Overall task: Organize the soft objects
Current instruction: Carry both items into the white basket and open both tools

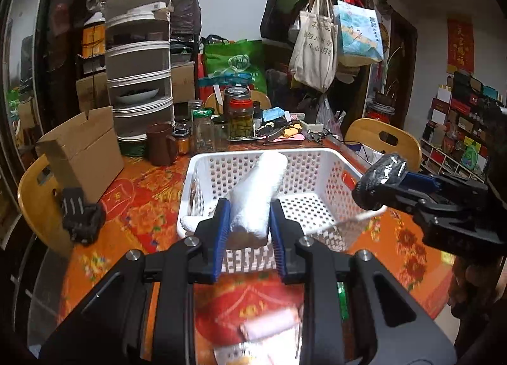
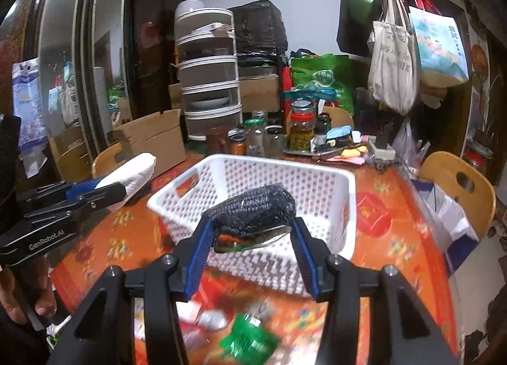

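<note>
My left gripper (image 1: 248, 206) is shut on a rolled white towel (image 1: 258, 190) and holds it over the near rim of a white perforated basket (image 1: 317, 168). My right gripper (image 2: 252, 222) is shut on a dark knitted roll in clear wrap (image 2: 253, 209), held above the same basket's near edge (image 2: 317, 187). In the left wrist view the right gripper with the dark roll (image 1: 380, 181) is at the basket's right side. In the right wrist view the left gripper with the towel (image 2: 130, 174) is left of the basket. The basket looks empty inside.
Jars (image 1: 240, 117), a brown mug (image 1: 160, 144), a cardboard box (image 1: 82, 152) and a stacked food cover tower (image 1: 139, 67) stand behind the basket on the orange tablecloth. Small packets (image 2: 250, 333) lie near the front edge. Wooden chairs (image 2: 459, 184) flank the table.
</note>
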Demonstrator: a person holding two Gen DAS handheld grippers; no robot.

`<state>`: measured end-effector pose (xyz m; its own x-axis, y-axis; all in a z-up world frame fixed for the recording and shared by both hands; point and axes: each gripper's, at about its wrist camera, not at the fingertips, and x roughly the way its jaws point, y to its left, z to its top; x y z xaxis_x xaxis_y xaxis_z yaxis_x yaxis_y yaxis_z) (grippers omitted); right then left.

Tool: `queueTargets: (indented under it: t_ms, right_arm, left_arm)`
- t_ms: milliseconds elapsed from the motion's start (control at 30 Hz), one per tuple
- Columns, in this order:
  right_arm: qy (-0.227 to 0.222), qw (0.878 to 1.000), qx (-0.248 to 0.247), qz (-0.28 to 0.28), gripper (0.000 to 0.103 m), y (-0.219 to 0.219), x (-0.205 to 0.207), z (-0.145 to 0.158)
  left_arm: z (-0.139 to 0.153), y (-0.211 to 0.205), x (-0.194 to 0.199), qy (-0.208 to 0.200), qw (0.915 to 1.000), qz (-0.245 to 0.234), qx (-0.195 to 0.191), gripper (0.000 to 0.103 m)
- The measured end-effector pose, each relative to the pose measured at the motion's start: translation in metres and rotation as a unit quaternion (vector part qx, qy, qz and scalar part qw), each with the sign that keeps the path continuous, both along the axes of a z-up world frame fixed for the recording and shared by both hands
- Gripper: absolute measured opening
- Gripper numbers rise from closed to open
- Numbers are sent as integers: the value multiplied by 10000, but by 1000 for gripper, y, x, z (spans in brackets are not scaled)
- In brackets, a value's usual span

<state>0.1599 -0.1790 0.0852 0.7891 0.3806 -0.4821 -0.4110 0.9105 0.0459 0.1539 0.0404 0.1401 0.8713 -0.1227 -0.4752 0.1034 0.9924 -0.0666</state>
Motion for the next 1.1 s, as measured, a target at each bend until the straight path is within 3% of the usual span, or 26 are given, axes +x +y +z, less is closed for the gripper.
queueTargets:
  t_ms: [167, 433, 733, 967, 1100]
  right_arm:
    - [307, 9994, -113, -118, 50, 4, 52, 3]
    - [1282, 9901, -503, -263, 50, 16, 125, -38]
    - [1791, 9794, -892, -267, 50, 33, 156, -69]
    - [1958, 9746, -1051, -281, 50, 39, 167, -86]
    - [1963, 9743, -1068, -279, 51, 41, 169, -89]
  left_arm:
    - [2, -7, 67, 479, 9988, -6, 73, 23]
    - [-45, -24, 156, 1578, 9871, 79, 255, 23]
    - [-101, -23, 194, 2282, 9730, 151, 309, 23]
    - [-115, -22, 197, 2337, 9717, 150, 325, 24]
    - [-118, -20, 199, 2372, 9708, 196, 291, 29]
